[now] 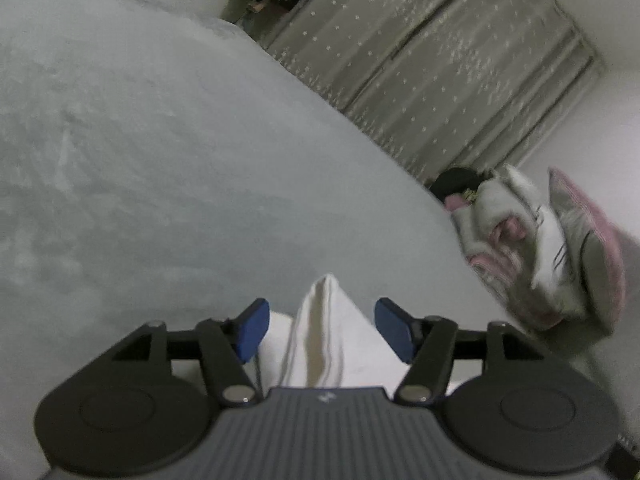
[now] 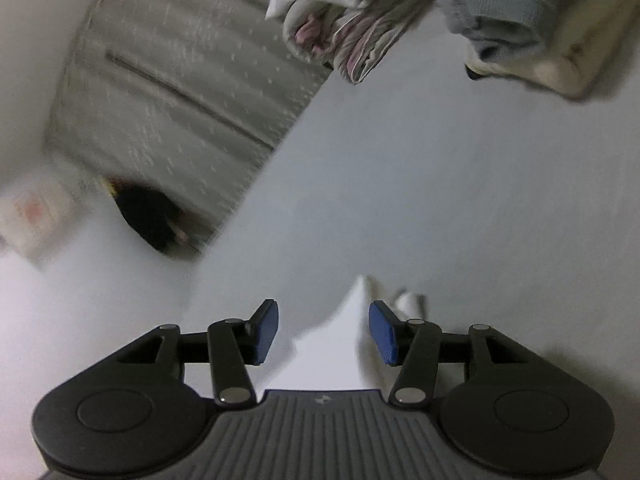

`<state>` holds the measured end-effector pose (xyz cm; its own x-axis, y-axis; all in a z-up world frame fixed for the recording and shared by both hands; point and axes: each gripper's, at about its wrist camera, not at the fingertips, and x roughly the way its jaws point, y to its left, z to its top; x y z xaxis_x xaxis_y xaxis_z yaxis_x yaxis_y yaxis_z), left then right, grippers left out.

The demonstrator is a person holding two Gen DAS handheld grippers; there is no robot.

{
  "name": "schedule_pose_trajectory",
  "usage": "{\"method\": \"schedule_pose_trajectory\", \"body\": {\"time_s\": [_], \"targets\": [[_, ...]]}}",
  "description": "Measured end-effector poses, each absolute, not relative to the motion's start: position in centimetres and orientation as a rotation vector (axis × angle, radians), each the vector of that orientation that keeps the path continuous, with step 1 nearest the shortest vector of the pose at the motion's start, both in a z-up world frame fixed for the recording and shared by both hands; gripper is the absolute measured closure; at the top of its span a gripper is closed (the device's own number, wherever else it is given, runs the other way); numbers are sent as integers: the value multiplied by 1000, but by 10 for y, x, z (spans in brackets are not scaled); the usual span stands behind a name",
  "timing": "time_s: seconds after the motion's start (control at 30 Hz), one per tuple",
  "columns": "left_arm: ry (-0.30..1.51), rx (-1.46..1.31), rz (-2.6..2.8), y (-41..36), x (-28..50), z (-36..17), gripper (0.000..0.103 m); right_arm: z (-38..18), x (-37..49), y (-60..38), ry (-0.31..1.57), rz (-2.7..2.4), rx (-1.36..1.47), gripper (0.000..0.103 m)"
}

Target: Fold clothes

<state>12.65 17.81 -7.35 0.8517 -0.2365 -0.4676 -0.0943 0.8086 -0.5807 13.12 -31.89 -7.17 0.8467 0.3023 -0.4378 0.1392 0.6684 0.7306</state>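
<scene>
We are holding the left hand-held gripper (image 1: 322, 330) over the pale grey bed (image 1: 168, 168), its blue pads (image 1: 252, 330) standing spread apart. A peaked corner of the white garment (image 1: 326, 336) is rising between them, and neither pad is pressing on it. We are holding the right hand-held gripper (image 2: 324, 332) spread as well, another point of the white garment (image 2: 332, 350) lying on the bed between its pads without being pinched. A pile of pink-and-white clothes (image 1: 532, 248) is sitting near the bed's edge, beside a star-patterned curtain (image 1: 432, 64). In the right wrist view, folded light blue and cream clothes (image 2: 528, 28) are lying farther along the bed.
</scene>
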Motion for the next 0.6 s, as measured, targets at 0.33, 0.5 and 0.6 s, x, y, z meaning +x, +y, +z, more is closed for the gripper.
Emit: {"method": "schedule_pose_trajectory", "body": {"time_s": [0.33, 0.5, 0.6], "targets": [[526, -306, -25, 122, 111, -68, 90, -75, 115, -235, 519, -32, 179, 94], [481, -316, -8, 118, 102, -63, 90, -65, 104, -222, 407, -59, 102, 94], [557, -288, 39, 116, 109, -75, 76, -80, 118, -214, 493, -74, 43, 92]]}}
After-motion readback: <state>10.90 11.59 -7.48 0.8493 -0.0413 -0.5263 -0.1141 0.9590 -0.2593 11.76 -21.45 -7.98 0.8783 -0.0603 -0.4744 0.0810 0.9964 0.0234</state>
